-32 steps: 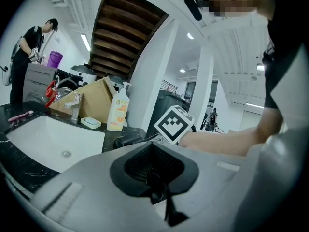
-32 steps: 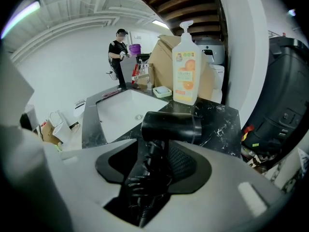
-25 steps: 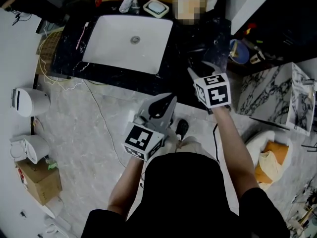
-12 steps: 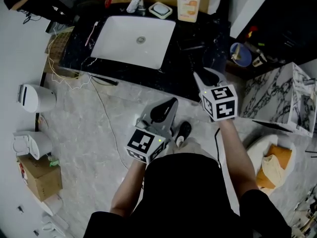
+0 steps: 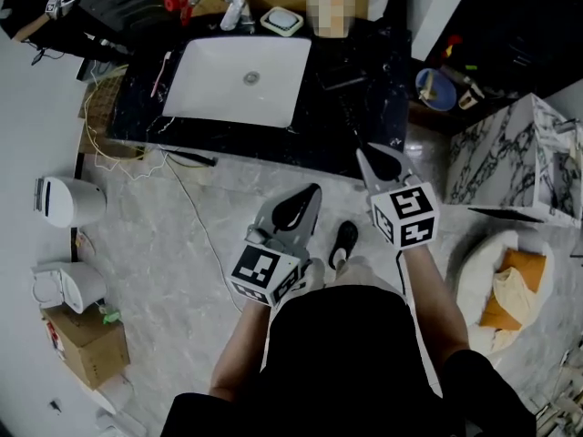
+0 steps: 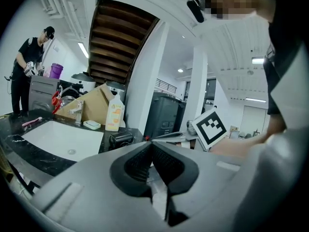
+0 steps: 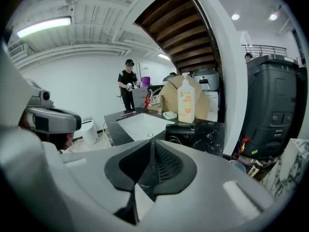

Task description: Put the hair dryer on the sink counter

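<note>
The black hair dryer (image 7: pixel 179 131) lies on the black marble sink counter (image 5: pixel 364 107), to the right of the white basin (image 5: pixel 241 80); it also shows in the left gripper view (image 6: pixel 120 139). My right gripper (image 5: pixel 363 156) hovers over the floor just in front of the counter's edge, apart from the dryer. Its jaws have just been closing and now meet with nothing between them (image 7: pixel 149 143). My left gripper (image 5: pixel 314 190) is lower left of it, over the floor, jaws together and empty (image 6: pixel 151 144).
A soap bottle (image 7: pixel 186 100), soap dish (image 5: pixel 281 21) and faucet (image 5: pixel 232 3) stand behind the basin. A cable (image 5: pixel 196 217), white appliances (image 5: pixel 68 200) and a cardboard box (image 5: pixel 86 344) are on the floor at left. A marbled box (image 5: pixel 510 167) stands at right. A person (image 7: pixel 128 88) stands far off.
The right gripper has drawn back from the counter toward me and its jaws have gone from open to shut. The left gripper has shifted slightly back too.
</note>
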